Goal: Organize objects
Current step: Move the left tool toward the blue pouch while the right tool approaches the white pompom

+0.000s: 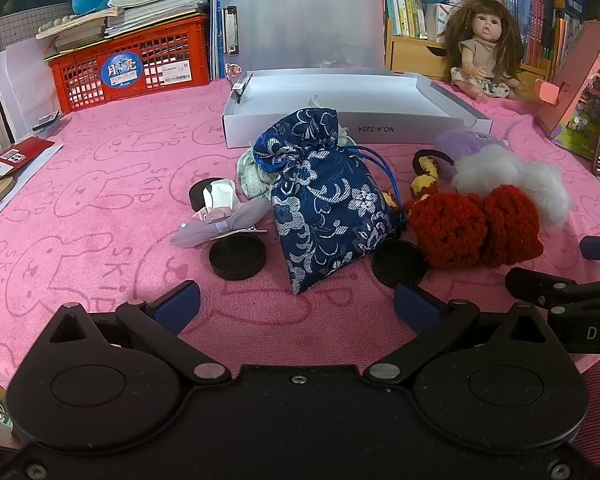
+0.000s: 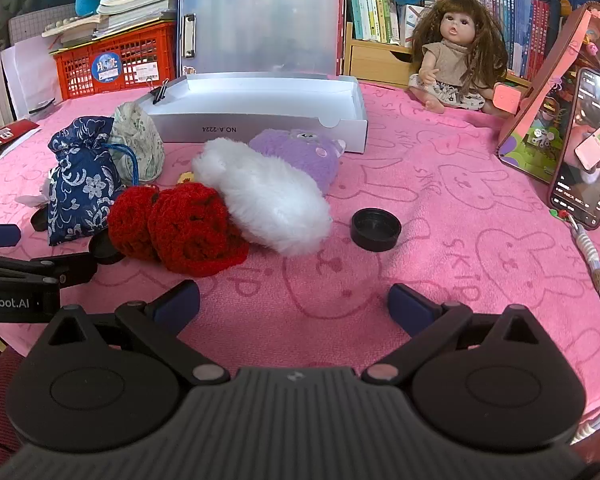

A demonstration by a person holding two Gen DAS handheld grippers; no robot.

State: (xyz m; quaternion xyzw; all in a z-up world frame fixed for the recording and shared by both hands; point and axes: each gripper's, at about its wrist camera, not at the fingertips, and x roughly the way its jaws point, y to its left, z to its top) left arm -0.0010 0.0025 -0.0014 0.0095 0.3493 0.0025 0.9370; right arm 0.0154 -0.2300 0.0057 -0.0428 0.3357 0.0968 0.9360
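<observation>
Jaws of both grippers stand spread wide and hold nothing. Left gripper (image 1: 296, 300) hangs tilted down over the pink rabbit-print towel (image 1: 100, 208), its blue pads (image 1: 178, 306) just short of a blue brocade drawstring pouch (image 1: 328, 200) that lies between two shallow black round lids (image 1: 238, 258). Right gripper (image 2: 294, 304) hangs likewise over bare towel, with a third black lid (image 2: 376, 229) ahead of it and slightly to its right.

Items to be sorted lie loose in a cluster on the towel, in front of an open white cardboard tray (image 2: 260, 128) marked "NO.A-2224", whose floor looks bare:
- a red crocheted piece (image 2: 184, 228), touching the pouch's right side;
- a white fluffy pom-pom (image 2: 268, 196) leaning over the red piece, with a purple plush toy (image 2: 300, 152) behind it against the tray wall;
- a pale green printed pouch (image 2: 140, 144) behind the blue one;
- a grey bow hair clip (image 1: 220, 226) and a small black pot with white paper (image 1: 214, 196), left of the blue pouch.

Behind the tray stand a translucent clipboard case (image 1: 304, 24), a red crate (image 1: 132, 64) under stacked books, and a seated long-haired doll (image 2: 456, 52). A phone (image 2: 584, 148) leans at far right.
</observation>
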